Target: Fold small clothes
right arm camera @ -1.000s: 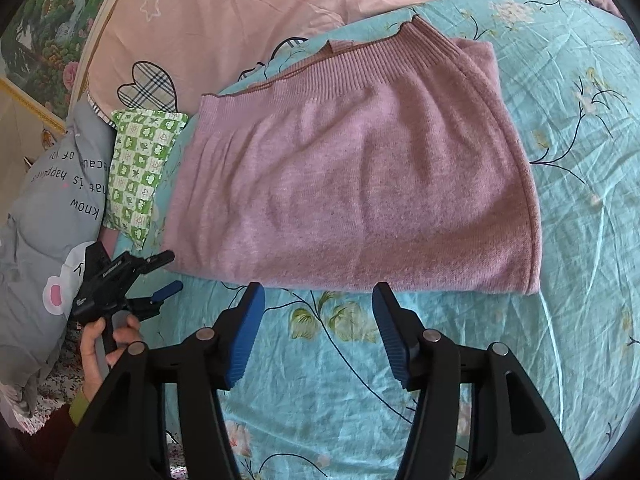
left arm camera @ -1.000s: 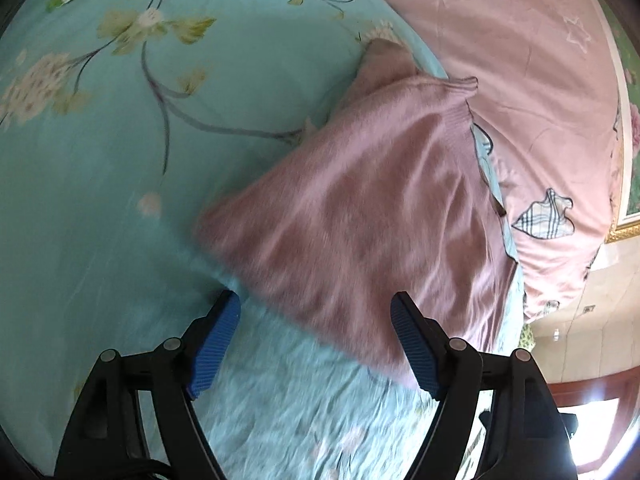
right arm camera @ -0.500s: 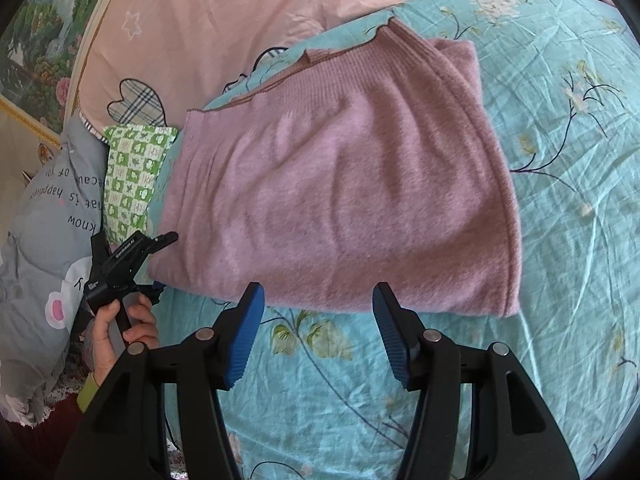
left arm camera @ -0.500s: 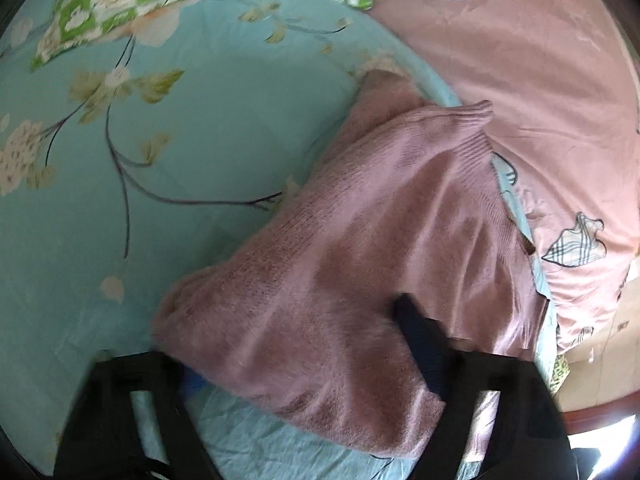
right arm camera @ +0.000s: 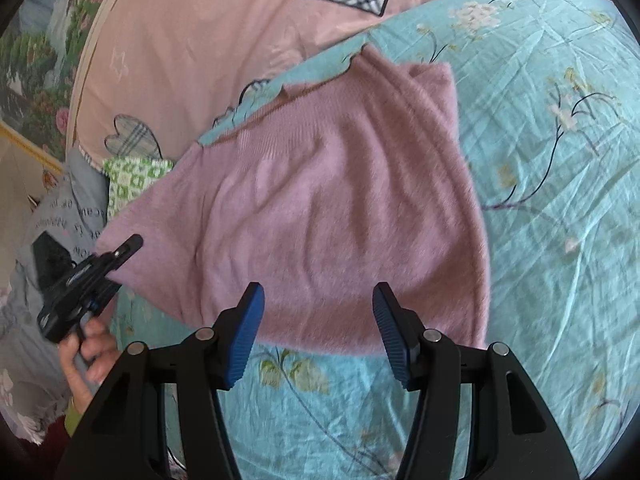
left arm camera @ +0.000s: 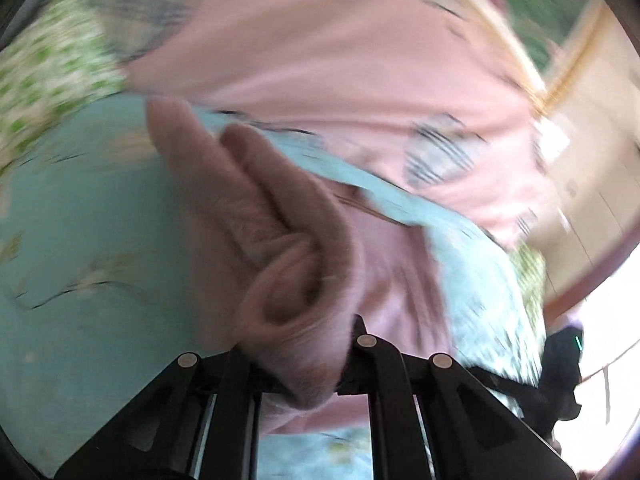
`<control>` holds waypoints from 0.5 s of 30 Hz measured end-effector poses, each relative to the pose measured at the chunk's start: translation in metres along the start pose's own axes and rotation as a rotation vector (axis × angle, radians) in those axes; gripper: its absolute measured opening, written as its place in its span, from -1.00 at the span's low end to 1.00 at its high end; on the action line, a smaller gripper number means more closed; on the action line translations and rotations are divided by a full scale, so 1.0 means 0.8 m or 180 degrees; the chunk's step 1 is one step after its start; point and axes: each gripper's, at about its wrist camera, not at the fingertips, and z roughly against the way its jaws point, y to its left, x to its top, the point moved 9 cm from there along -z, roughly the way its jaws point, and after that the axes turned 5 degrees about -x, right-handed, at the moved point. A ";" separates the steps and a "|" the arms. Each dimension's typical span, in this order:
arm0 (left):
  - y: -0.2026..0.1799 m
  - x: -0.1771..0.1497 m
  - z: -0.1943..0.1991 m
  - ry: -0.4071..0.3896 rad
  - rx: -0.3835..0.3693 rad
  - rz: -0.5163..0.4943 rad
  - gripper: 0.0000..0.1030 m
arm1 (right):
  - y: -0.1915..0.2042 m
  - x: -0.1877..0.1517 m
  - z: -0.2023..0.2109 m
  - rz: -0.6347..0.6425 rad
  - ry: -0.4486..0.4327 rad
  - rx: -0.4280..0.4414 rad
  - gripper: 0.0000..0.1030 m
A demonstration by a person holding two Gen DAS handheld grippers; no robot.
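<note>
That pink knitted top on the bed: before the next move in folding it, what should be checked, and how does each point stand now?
1. Left gripper shut on the pink knitted top: ok.
2. Gripped corner lifted off the blue flowered sheet: ok.
3. Right gripper open: ok.
4. Right gripper holding the near hem: not ok, pads not pressing it.
5. Top free of the green checked cloth: cannot tell.

The fuzzy mauve knitted sweater [right arm camera: 328, 208] has a ribbed hem. The thin turquoise floral bedsheet [right arm camera: 560, 208] is creased, faintly shiny cloth. The right tongs [right arm camera: 318, 334] are matt black plastic with ridged blue pads.
</note>
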 end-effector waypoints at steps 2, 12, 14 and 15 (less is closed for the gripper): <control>-0.042 -0.015 -0.023 0.0150 -0.0206 -0.0182 -0.83 | -0.007 0.013 0.006 -0.0060 -0.0063 0.0035 0.12; -0.084 -0.101 -0.120 0.0857 -0.0232 -0.0465 -0.83 | -0.019 0.082 -0.018 -0.0301 -0.0002 0.0362 0.12; -0.084 -0.099 -0.116 0.0849 -0.0242 -0.0437 -0.83 | -0.012 0.093 -0.034 -0.0319 0.0048 0.0480 0.12; -0.084 -0.098 -0.115 0.0848 -0.0241 -0.0438 -0.83 | -0.007 0.097 -0.042 -0.0324 0.0076 0.0541 0.12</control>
